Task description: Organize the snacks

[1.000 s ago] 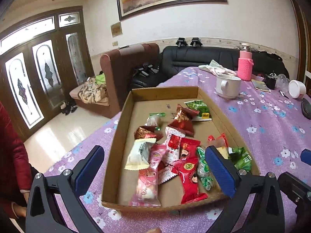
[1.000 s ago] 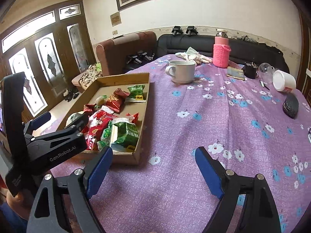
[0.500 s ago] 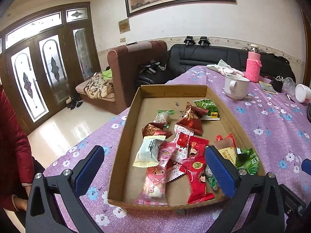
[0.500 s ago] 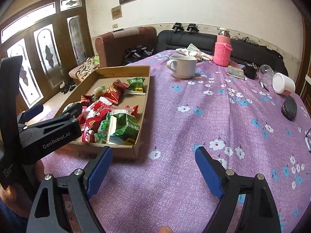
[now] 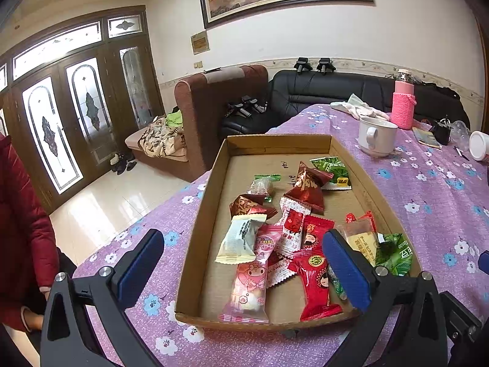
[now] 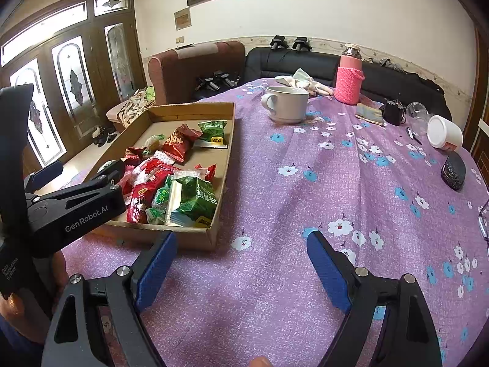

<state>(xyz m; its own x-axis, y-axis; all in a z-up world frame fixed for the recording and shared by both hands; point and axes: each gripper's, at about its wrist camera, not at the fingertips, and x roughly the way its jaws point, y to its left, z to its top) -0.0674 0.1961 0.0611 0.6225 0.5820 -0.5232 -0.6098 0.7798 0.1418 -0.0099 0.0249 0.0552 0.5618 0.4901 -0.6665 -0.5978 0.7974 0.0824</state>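
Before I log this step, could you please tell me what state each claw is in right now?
Left claw: open, holding nothing, above the near end of the cardboard tray.
Right claw: open, empty, over the purple tablecloth.

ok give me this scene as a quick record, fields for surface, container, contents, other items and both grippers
surface: table with purple floral cloth
container: shallow cardboard tray, on the cloth
contents: mixed wrapped snacks, among them a pink packet, a cream packet, a dark red packet, and a green packet at the near right corner
other items: white mug, pink bottle, both beyond the tray
left gripper: open, empty, over the tray's near end
right gripper: open, empty, over bare cloth right of the tray
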